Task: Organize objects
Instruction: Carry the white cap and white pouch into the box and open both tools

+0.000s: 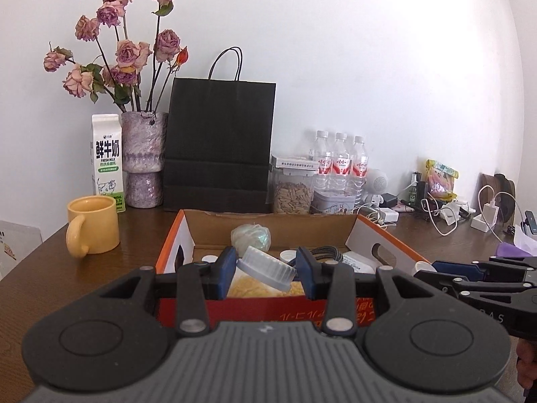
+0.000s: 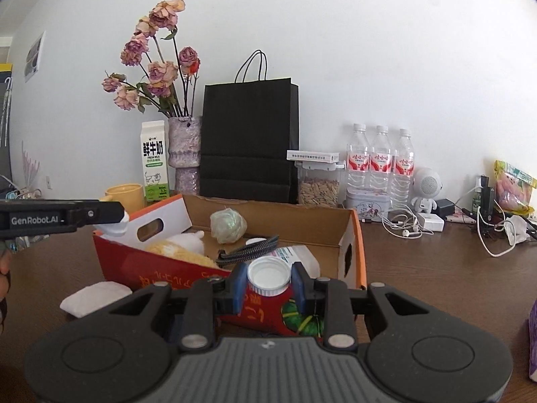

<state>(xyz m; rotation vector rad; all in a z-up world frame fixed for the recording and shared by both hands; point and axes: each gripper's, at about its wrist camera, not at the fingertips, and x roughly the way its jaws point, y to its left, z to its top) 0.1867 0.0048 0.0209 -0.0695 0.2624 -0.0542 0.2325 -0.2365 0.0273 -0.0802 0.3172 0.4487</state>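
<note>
An open red-and-orange cardboard box (image 1: 268, 312) (image 2: 161, 265) stands on the brown table. It holds a pale green ball (image 1: 251, 236) (image 2: 228, 224), a yellow plush toy (image 2: 181, 252), a black braided cable (image 2: 248, 252) and white items. My left gripper (image 1: 265, 270) is shut on a white ribbed cap (image 1: 268, 268), tilted, above the box's near edge. My right gripper (image 2: 268, 283) is shut on a second white ribbed cap (image 2: 268, 274), open side up, at the box's front right edge. The right gripper also shows at the right of the left wrist view (image 1: 433, 270).
At the back stand a yellow mug (image 1: 94, 225), a milk carton (image 1: 106, 161), a vase of dried roses (image 1: 144, 158), a black paper bag (image 1: 218, 144), a seed jar (image 1: 292, 191) and three water bottles (image 1: 340, 161). Cables and chargers (image 1: 446, 211) lie at right. A white cloth (image 2: 95, 297) lies beside the box.
</note>
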